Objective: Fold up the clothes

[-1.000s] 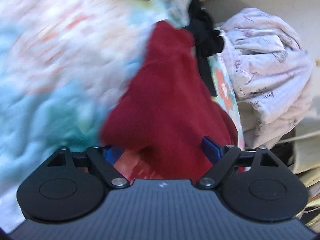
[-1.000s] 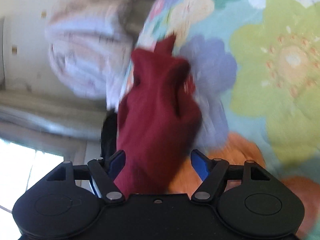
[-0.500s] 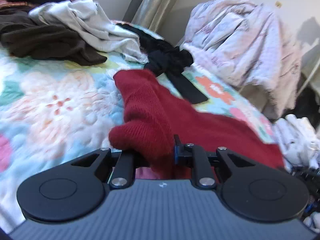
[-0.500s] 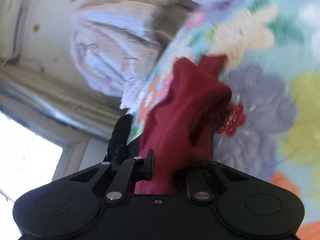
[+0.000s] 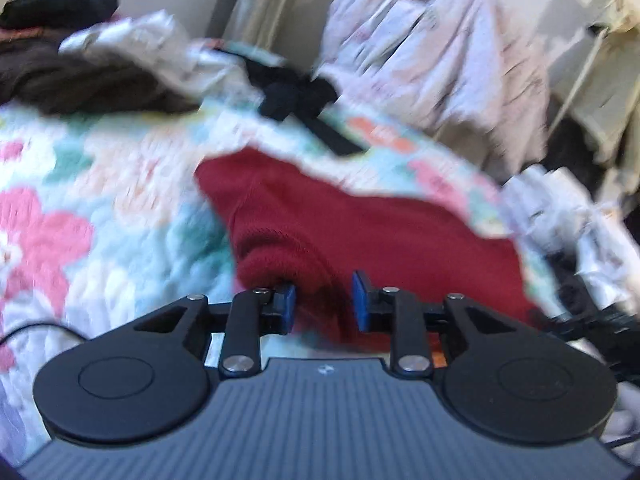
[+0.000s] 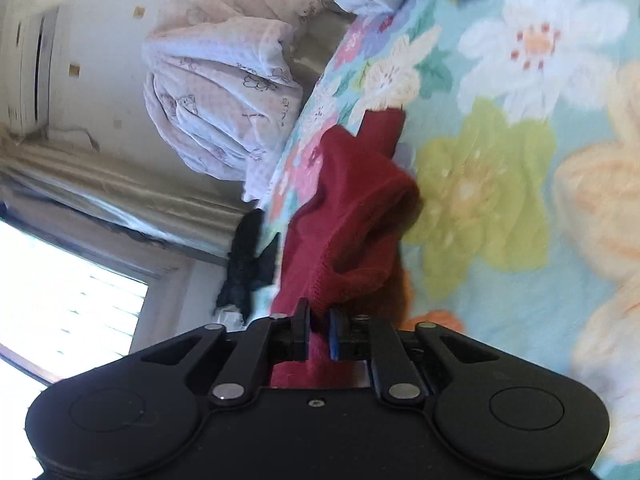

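A dark red knit garment (image 5: pixel 360 232) lies on the flowered quilt (image 5: pixel 100 208) and rises in a bunch to my left gripper (image 5: pixel 323 305). Its blue pads (image 5: pixel 360 304) have red knit filling the gap between them, and the jaws are opening slightly. In the right wrist view another part of the same red garment (image 6: pixel 352 208) is drawn up from the quilt (image 6: pixel 500 200) in a fold. My right gripper (image 6: pixel 319 334) pinches its edge between narrow-set pads, and these jaws are also opening a little.
A pale printed bundle (image 5: pixel 432 60) stands beyond the bed's far edge. Black clothing (image 5: pixel 296 96), a white garment (image 5: pixel 140 40) and a brown one (image 5: pixel 80 84) lie at the back of the quilt. A window (image 6: pixel 60 288) and curtain (image 6: pixel 120 196) are at the left of the right wrist view.
Both grippers went from wide open around the red garment to closed on it, then lifted it and drew it across the quilt. The left gripper's pads now stand wider apart than half a second ago.
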Demonstrator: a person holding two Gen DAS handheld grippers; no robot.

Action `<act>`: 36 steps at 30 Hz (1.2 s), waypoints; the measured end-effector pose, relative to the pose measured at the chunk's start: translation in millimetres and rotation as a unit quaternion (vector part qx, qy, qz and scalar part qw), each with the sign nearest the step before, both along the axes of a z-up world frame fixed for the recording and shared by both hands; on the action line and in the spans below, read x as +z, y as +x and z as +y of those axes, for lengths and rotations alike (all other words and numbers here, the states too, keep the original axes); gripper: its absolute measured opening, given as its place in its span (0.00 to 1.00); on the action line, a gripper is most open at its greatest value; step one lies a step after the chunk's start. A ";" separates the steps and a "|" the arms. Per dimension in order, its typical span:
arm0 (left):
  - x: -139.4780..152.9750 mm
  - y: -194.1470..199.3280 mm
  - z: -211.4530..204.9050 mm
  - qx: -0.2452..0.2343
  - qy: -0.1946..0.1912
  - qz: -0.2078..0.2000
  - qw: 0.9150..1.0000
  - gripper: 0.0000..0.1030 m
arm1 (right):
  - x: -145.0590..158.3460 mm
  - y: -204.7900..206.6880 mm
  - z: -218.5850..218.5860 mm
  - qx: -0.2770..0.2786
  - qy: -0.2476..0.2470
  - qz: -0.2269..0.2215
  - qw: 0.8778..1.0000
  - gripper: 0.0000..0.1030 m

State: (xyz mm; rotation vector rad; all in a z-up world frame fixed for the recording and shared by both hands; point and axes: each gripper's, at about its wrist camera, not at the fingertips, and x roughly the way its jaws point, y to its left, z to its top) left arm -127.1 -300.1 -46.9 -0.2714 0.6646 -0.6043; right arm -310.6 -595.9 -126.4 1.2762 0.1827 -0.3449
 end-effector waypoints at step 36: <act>-8.1 76.2 -87.0 -0.240 0.113 0.094 0.960 0.57 | 80.1 137.6 73.7 0.227 -0.419 0.033 0.878 0.13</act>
